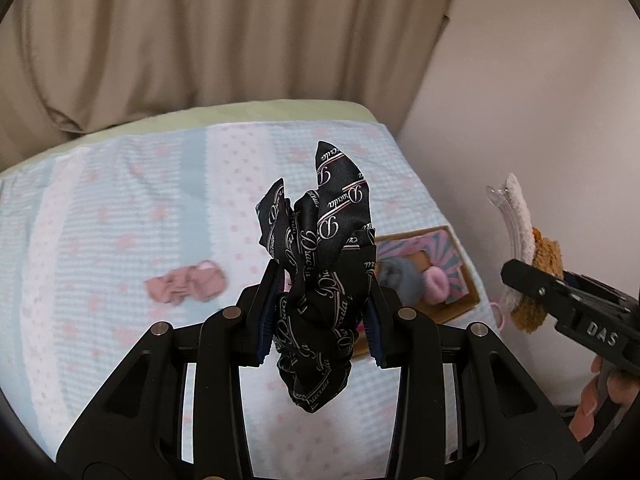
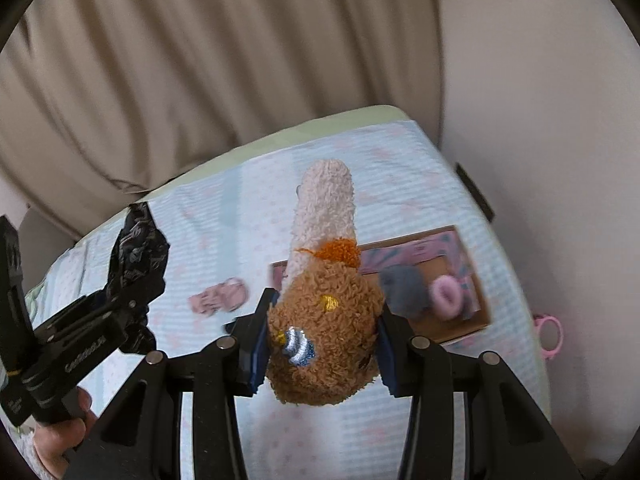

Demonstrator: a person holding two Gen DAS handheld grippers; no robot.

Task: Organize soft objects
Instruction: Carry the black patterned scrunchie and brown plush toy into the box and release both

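Script "Dracula" repeated on black scarf (image 1: pixel 320 264); "DAS" on right hand-held gripper (image 1: pixel 524 276).

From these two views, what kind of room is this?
Likely a bedroom: a bed with a pale blue and pink patterned bedspread, beige curtains behind it, and a cardboard box of soft items on the bed.

Bed surface (image 1: pixel 100 208) left of the cardboard box (image 1: pixel 460 304) lies open except one pink scrunchie (image 1: pixel 186 285); wall (image 1: pixel 540 120) bounds the box's right side.
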